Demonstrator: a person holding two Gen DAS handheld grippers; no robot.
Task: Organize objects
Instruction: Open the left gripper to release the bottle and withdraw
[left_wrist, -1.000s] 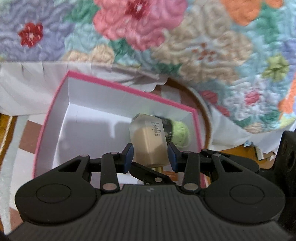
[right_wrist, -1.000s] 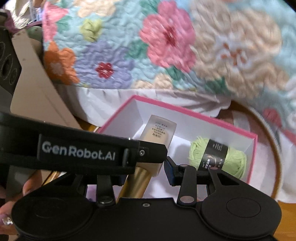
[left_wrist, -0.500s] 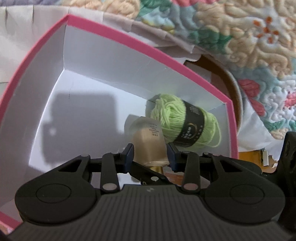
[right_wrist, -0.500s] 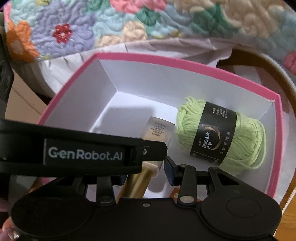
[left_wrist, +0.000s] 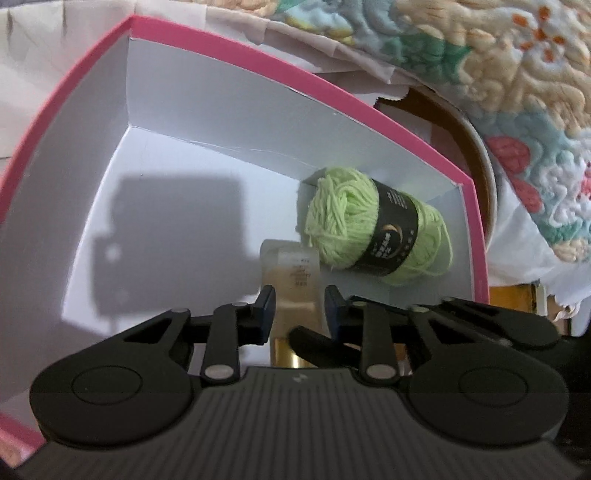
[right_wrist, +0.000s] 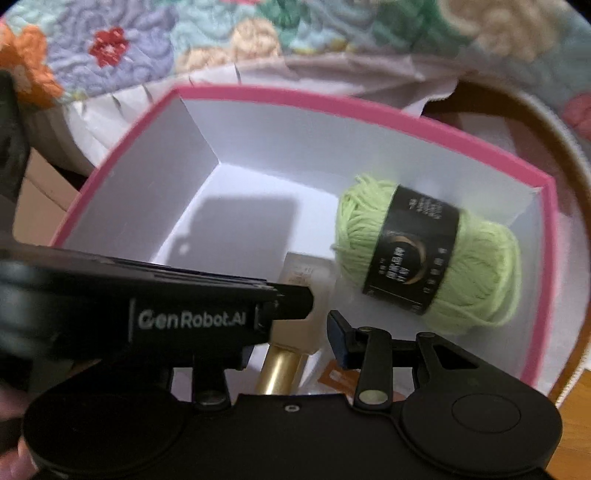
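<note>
A frosted beige bottle (left_wrist: 291, 280) with a gold cap sits between the fingers of my left gripper (left_wrist: 298, 299), low inside a pink-rimmed white box (left_wrist: 207, 85). The fingers stand slightly apart from the bottle's sides, so the hold is unclear. A ball of light green yarn (left_wrist: 354, 218) with a black label lies in the box's far right corner, just beyond the bottle. In the right wrist view the left gripper's body (right_wrist: 184, 317) crosses in front; the bottle (right_wrist: 306, 277), the yarn (right_wrist: 436, 258) and the box (right_wrist: 332, 99) show. My right gripper (right_wrist: 295, 325) hovers over the box's near side, its left finger hidden.
A flowered quilt (left_wrist: 498, 74) lies behind the box, with white cloth (right_wrist: 122, 99) under its edge. A round wooden-rimmed tray (left_wrist: 476, 158) sits under the box's right side. A cardboard box (right_wrist: 40, 192) stands at the left.
Both grippers have moved forward and down into the box. The bottle has come down beside the yarn, and the left gripper's fingers have widened slightly around it.
</note>
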